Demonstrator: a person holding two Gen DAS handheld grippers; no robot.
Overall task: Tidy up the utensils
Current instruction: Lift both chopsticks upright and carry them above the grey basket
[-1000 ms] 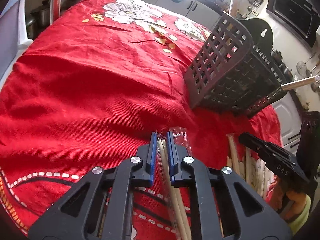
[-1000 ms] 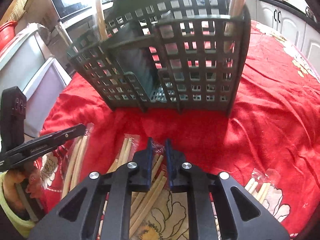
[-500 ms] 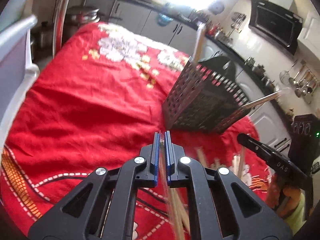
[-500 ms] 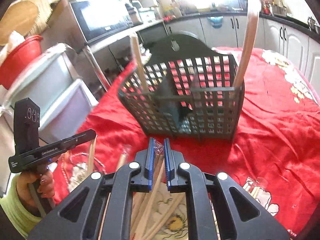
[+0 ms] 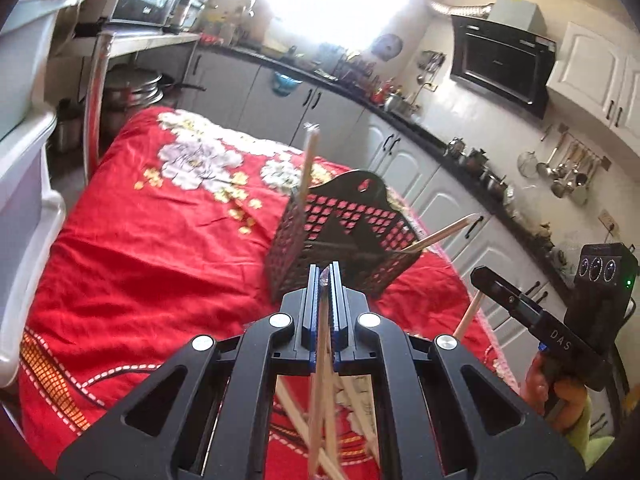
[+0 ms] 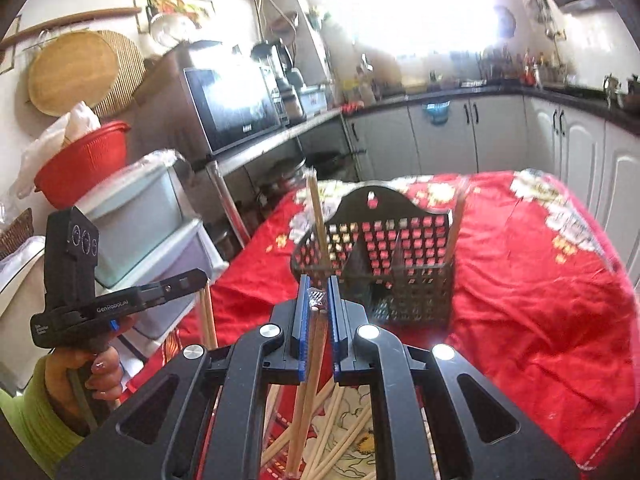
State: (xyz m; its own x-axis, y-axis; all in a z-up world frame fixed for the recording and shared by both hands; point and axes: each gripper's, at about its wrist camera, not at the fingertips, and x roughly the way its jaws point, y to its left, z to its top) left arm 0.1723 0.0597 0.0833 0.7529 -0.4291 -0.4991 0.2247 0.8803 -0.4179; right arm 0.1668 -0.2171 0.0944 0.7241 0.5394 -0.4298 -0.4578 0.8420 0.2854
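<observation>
Both grippers had risen off the red cloth (image 5: 140, 248), left gripper (image 5: 324, 276) and right gripper (image 6: 316, 294) each pinching wrapped chopsticks (image 6: 308, 380); the dangling pairs could snag the basket (image 6: 400, 256) rim.

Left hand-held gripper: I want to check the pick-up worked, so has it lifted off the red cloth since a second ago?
Yes. The left hand-held gripper has risen: the black basket now sits lower and smaller, and wrapped chopsticks hang clamped above the red cloth.

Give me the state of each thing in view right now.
Left gripper: jaws shut on a wrapped chopstick pair, lifted.
Right gripper: jaws shut on another wrapped chopstick pair, lifted.
Basket: upright on the red cloth, a chopstick pair in each end compartment.
Loose chopsticks: lying on the cloth.
</observation>
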